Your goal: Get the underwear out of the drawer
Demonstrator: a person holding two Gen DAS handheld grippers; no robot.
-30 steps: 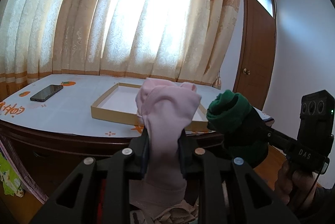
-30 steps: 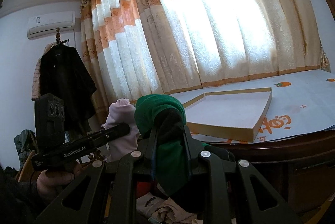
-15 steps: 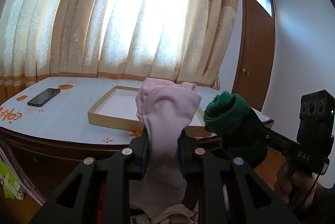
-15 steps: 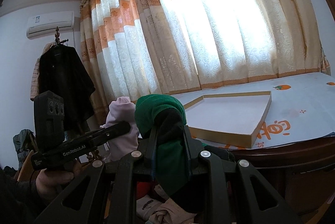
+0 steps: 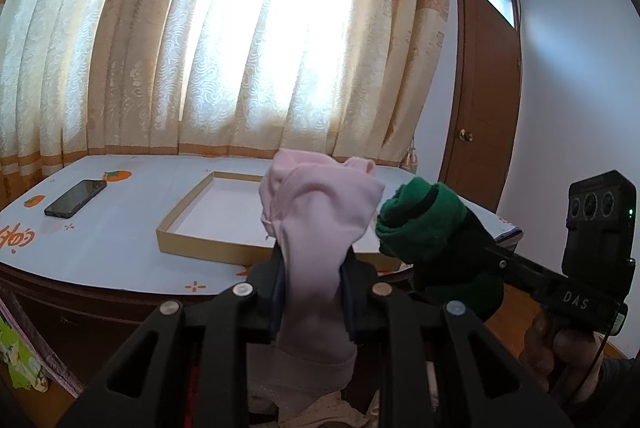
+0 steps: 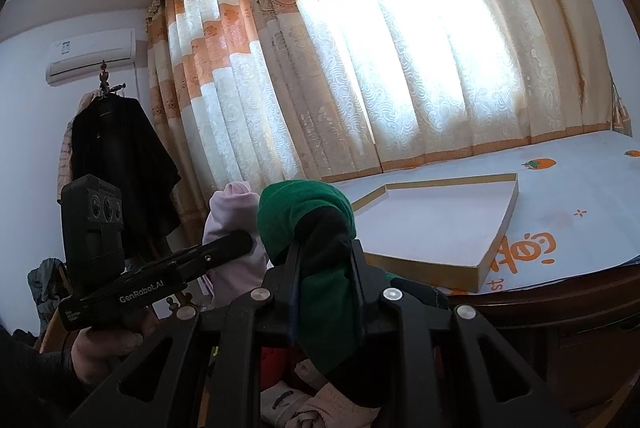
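Nothing shifts over the last second: left hand-held gripper (image 5: 312, 292) stays clamped on pink underwear (image 5: 320, 211), right hand-held gripper (image 6: 326, 288) on green underwear (image 6: 304, 211), both short of the bench's (image 5: 120, 240) front edge.

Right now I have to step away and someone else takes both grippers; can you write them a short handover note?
Left gripper: jaws shut on the pink underwear, held up in front of the table.
Right gripper: jaws shut on the green and black underwear, beside the pink one.
Done: both pieces are lifted; more clothes lie below the grippers.
Left: set them down, probably in the shallow cardboard tray on the table, which looks empty. A phone lies to its left.
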